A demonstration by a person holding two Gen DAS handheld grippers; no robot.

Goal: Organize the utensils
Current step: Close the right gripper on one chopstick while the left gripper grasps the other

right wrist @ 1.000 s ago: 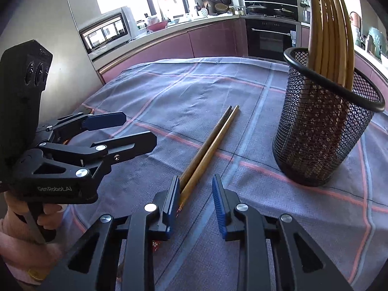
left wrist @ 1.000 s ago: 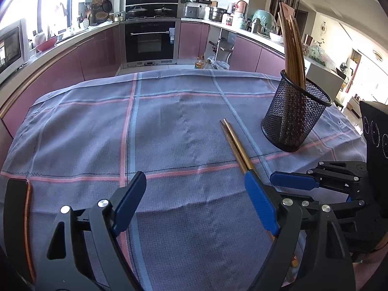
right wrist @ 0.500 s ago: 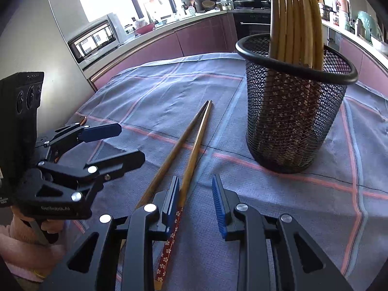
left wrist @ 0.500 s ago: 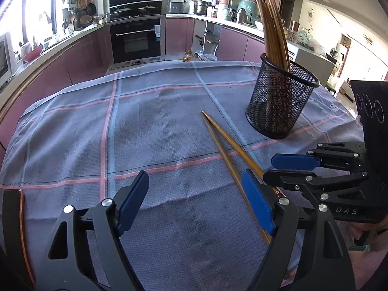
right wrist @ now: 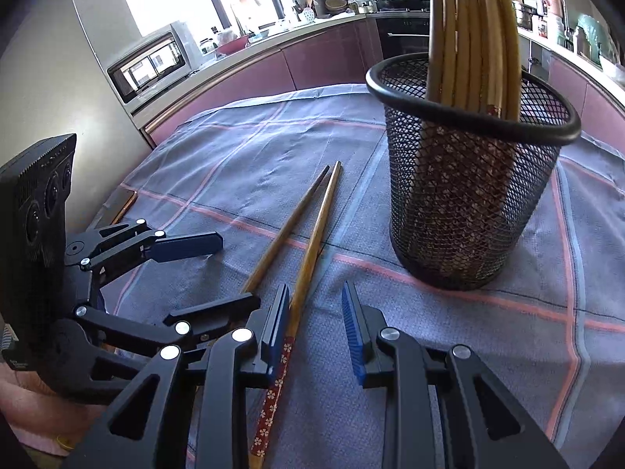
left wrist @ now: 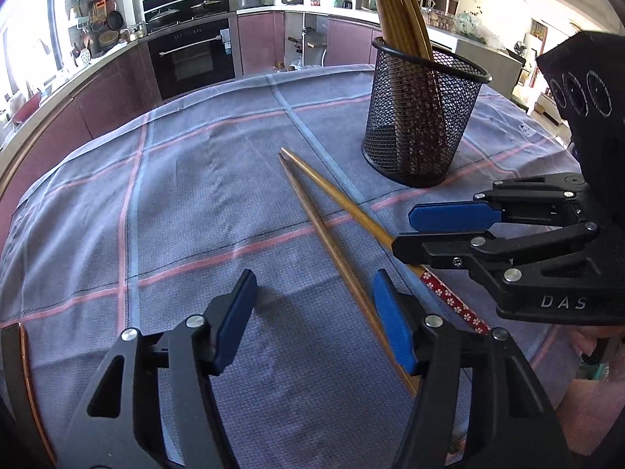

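Two chopsticks (right wrist: 308, 242) lie loose on the checked cloth (left wrist: 175, 195), tips toward the mesh holder (right wrist: 465, 203), which stands well ahead of both jaw pairs. Right gripper (right wrist: 315, 326): jaws narrowly apart, one stick along the inner face of one pad, unclamped. Left gripper (left wrist: 312, 314): jaws have just been closing, still apart, other stick just inside one pad. Step: pickup. Next: close squarely, lift, carry to holder.
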